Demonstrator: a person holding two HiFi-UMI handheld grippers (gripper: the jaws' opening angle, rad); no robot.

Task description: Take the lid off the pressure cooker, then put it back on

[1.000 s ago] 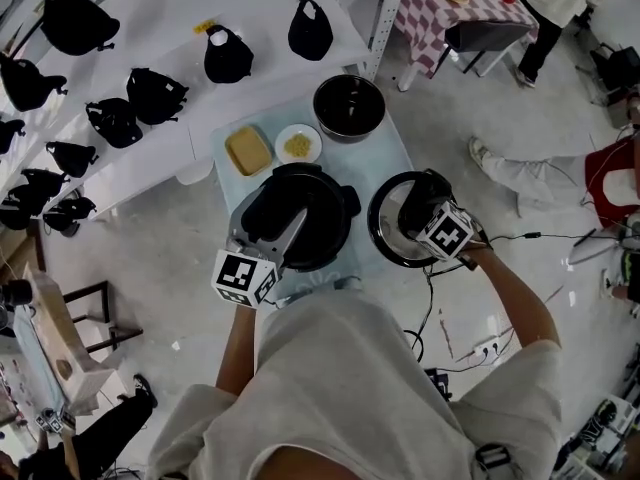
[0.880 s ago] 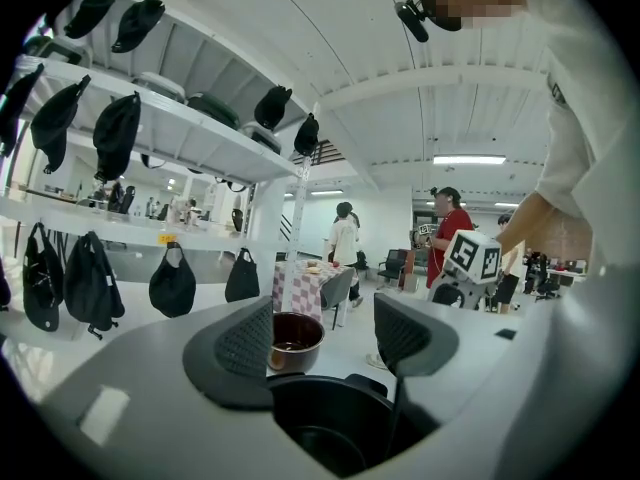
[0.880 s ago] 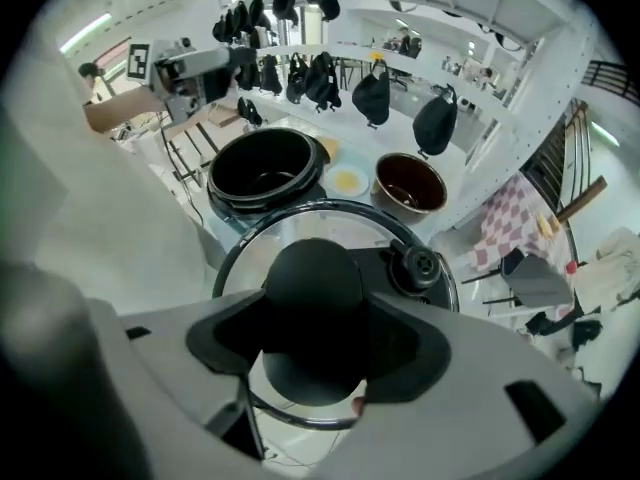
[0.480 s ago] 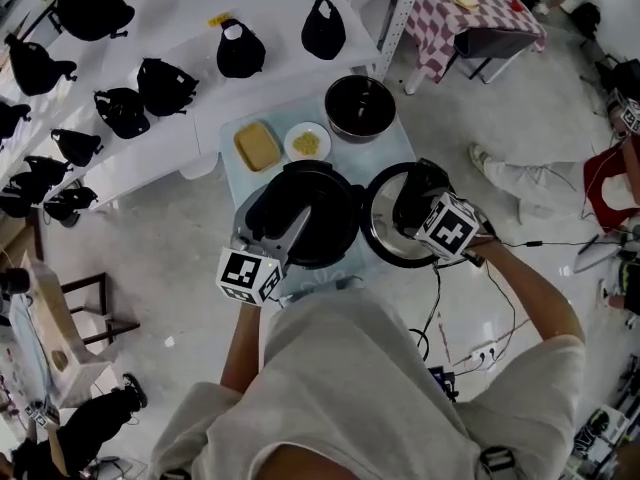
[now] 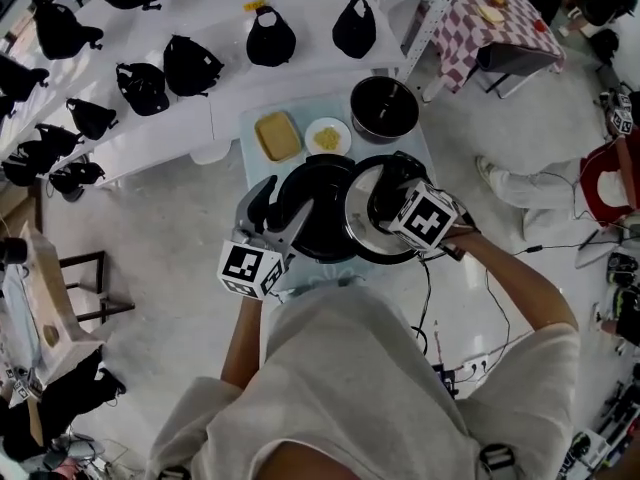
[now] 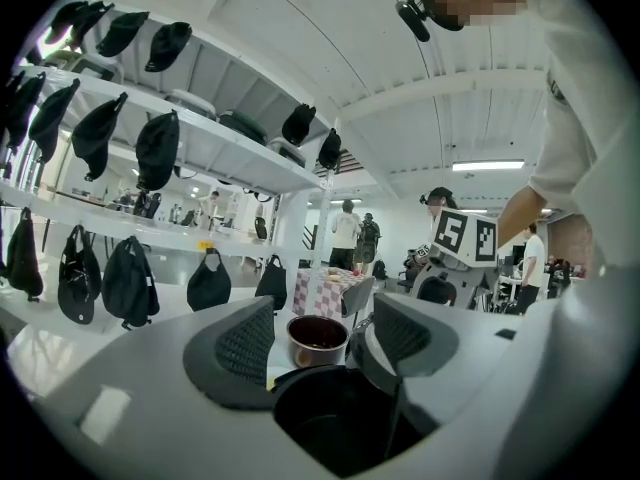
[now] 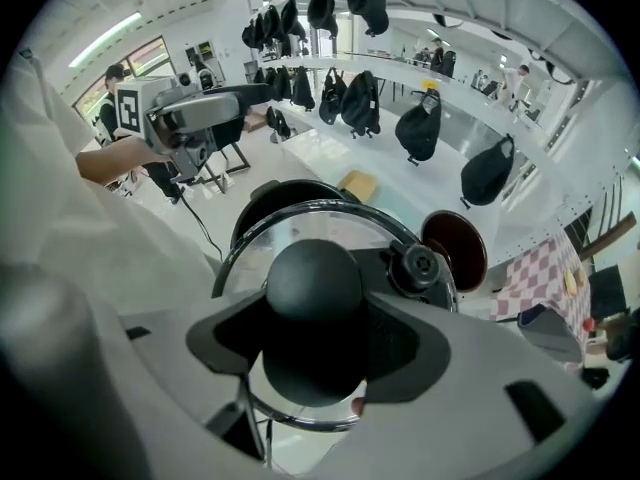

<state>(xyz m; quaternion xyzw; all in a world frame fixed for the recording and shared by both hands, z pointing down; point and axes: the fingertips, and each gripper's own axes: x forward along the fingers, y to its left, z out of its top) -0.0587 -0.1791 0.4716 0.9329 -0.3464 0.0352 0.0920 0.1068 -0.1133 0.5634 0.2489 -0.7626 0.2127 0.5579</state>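
Right gripper (image 5: pixel 393 196) is clamping the lid (image 5: pixel 358 220) by its knob (image 7: pixel 313 280), open pressure cooker (image 5: pixel 318 218) lying at the lid's 9 o'clock; left gripper (image 5: pixel 275 216) is hovering wide-jawed at the cooker's 8 o'clock.

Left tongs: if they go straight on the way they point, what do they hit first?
Probably the rim of the open cooker, just under the parted tips of the left tongs. If they clear it, the brown bowl beyond. Depth is unclear.
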